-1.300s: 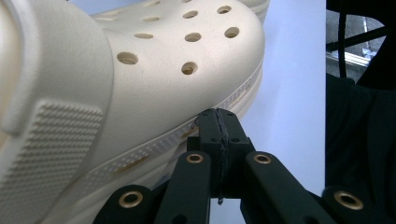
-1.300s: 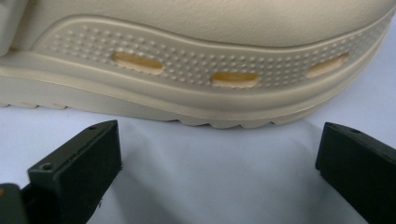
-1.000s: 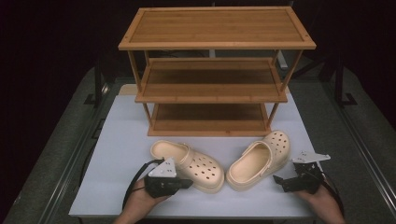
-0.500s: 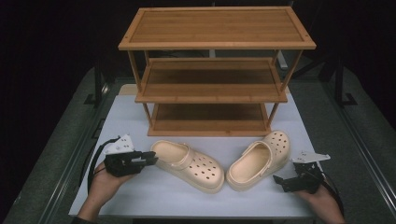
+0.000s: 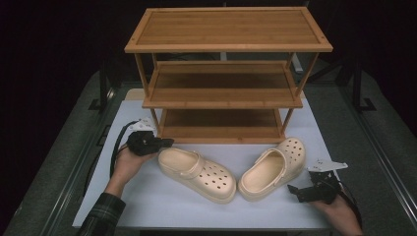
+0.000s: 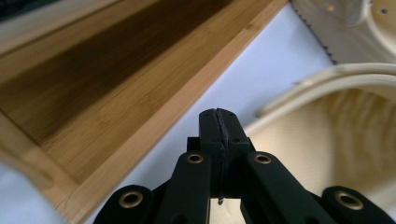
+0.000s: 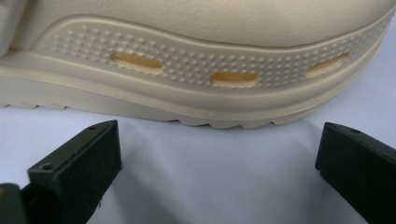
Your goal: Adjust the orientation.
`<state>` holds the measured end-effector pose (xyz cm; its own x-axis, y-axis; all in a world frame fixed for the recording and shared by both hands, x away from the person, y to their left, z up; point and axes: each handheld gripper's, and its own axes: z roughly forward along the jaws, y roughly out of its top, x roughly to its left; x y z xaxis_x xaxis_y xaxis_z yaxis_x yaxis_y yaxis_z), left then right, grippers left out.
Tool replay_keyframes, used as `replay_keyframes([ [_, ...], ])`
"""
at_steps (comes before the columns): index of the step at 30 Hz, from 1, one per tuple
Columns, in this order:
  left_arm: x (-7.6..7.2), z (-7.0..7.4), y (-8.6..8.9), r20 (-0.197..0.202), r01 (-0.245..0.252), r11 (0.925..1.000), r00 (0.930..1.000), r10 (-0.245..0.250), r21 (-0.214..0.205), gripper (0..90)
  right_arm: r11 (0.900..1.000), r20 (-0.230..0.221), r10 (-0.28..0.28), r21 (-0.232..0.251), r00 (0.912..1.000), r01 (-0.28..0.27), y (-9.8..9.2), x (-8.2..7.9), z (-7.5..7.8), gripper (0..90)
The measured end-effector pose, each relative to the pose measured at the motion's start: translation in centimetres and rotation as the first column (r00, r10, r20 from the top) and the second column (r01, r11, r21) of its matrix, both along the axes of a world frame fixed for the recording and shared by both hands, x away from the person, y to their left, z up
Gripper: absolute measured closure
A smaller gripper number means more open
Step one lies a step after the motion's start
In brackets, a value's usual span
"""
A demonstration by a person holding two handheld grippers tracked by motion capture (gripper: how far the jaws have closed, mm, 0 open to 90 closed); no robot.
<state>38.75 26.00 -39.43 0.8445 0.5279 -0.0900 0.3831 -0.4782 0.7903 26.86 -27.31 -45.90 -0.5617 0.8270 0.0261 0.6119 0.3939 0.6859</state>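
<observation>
Two cream clogs lie on the white mat [image 5: 147, 196] before a bamboo shelf rack [image 5: 226, 98]. The left clog [image 5: 196, 173] has its heel toward my left gripper [image 5: 167, 142], which sits beside that heel, close to the rack's left leg. My left gripper [image 6: 219, 116] has just been closing; its jaws stand pressed together with nothing between them, and the clog's heel opening [image 6: 327, 140] lies just beyond. My right gripper [image 5: 294, 191] rests on the mat beside the right clog [image 5: 273, 167]. In its own view my right gripper [image 7: 219, 154] is open, facing the clog's side [image 7: 210, 56], apart from it.
The rack has three shelves, all bare; its bottom shelf [image 6: 116, 93] lies close to my left gripper. Cables trail from both grippers. The mat's edges meet a dark grey table top [image 5: 373, 147] on either side.
My left hand has swung from the near side of the left clog out to the left, then away toward the rack, ending at the clog's heel. The right hand has kept still.
</observation>
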Motion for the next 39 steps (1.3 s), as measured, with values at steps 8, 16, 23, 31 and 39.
replay_keyframes([
  [8,2.0,-2.1,-1.0,-0.067,0.005,0.9999,0.9978,-0.004,0.016,90.0,1.0,0.003,0.001,0.0,1.0,-0.001,0.0,0.0,0.0,0.0],
  [16,1.8,-2.2,-0.8,-0.073,0.01,0.9995,0.9973,-0.008,0.03,90.0,1.0,0.003,0.001,-0.001,1.0,-0.001,0.0,0.0,0.0,0.0],
  [23,0.7,-2.2,0.4,-0.078,-0.001,0.9997,0.9969,0.003,0.024,90.0,1.0,0.003,0.001,0.0,1.0,-0.001,0.0,0.0,0.0,0.0],
  [31,-1.1,-1.9,1.8,-0.08,-0.004,0.9984,0.9968,0.009,0.057,90.0,1.0,0.002,0.001,0.001,1.0,-0.001,0.0,0.0,0.0,0.0],
  [39,-4.2,-1.6,3.3,-0.078,-0.021,0.9968,0.9966,0.027,0.078,90.0,1.0,0.002,0.001,0.001,1.0,-0.001,0.0,0.0,0.0,0.0],
])
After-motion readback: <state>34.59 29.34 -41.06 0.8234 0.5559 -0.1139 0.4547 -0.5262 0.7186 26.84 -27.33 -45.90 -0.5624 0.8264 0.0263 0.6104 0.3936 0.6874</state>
